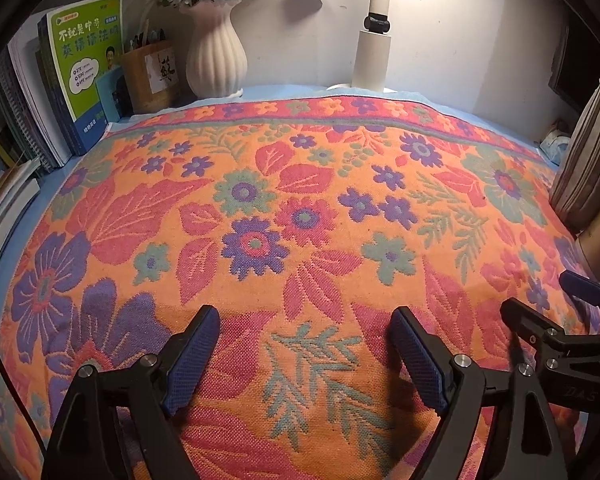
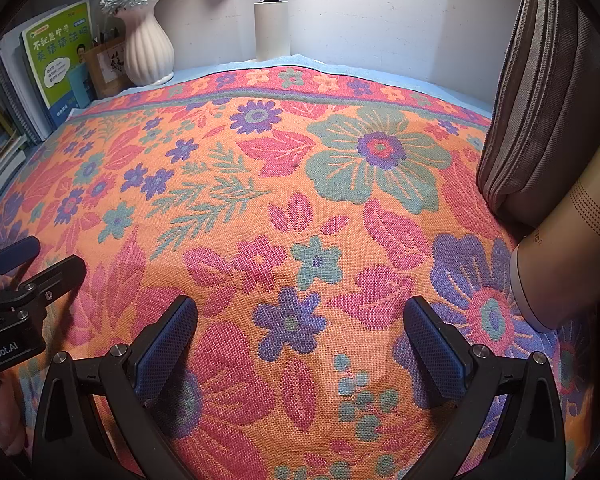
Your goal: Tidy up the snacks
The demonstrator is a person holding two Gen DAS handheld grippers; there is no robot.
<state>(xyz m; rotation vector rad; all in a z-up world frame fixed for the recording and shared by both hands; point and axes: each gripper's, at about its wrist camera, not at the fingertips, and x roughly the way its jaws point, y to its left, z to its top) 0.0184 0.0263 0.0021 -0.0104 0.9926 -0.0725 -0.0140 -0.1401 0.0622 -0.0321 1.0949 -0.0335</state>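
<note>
No snack shows in either view. My left gripper [image 1: 304, 320] is open and empty, low over the floral cloth [image 1: 300, 208]. My right gripper [image 2: 300, 312] is open and empty over the same cloth [image 2: 260, 184]. The right gripper's fingers [image 1: 540, 320] show at the right edge of the left wrist view. The left gripper's fingers [image 2: 32, 264] show at the left edge of the right wrist view. A grey zipped pouch [image 2: 540, 100] stands at the right; it also shows in the left wrist view [image 1: 584, 160].
Books [image 1: 84, 76] lean at the back left beside a brown pen holder [image 1: 148, 76] and a white ribbed vase [image 1: 216, 56] of flowers. A white lamp post [image 1: 374, 36] stands at the back. A beige cylinder [image 2: 568, 248] lies at the right, below the pouch.
</note>
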